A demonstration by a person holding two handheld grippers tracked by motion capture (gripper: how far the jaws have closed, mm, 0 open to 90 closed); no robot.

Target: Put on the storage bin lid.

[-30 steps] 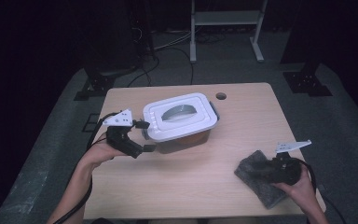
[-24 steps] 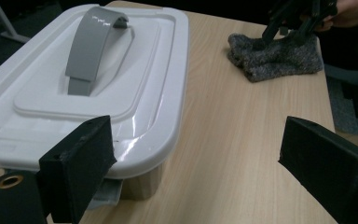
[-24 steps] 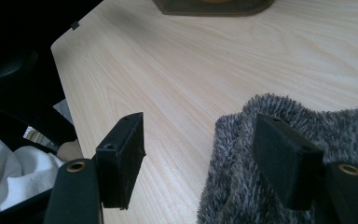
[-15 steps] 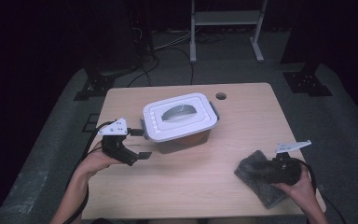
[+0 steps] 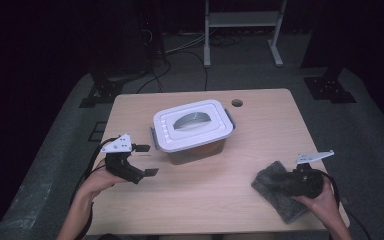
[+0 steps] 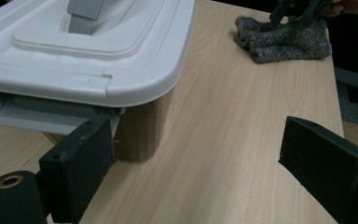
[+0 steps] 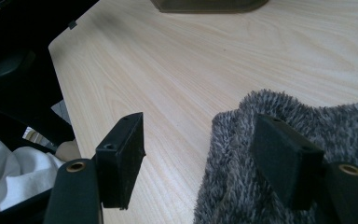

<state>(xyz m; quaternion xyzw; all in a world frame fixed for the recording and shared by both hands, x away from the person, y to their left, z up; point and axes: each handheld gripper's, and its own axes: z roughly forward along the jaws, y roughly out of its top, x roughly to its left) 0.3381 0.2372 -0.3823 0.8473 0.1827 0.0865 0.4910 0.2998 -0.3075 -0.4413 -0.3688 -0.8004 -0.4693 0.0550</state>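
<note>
Grey cloth [image 5: 280,192] lies at the near right corner of the bench [image 5: 215,205] in the high view, under the right gripper [image 5: 300,184]. Left gripper [image 5: 145,160] sits beside the white-lidded box [image 5: 192,130], fingers apart. Left gripper view: one finger [image 6: 81,158] sits just below the box's [image 6: 98,60] grey latch, nothing clamped. Right gripper view: fingers apart, one [image 7: 284,158] over the cloth [image 7: 340,126], the other [image 7: 121,154] over bare bench [image 7: 168,84].
</note>
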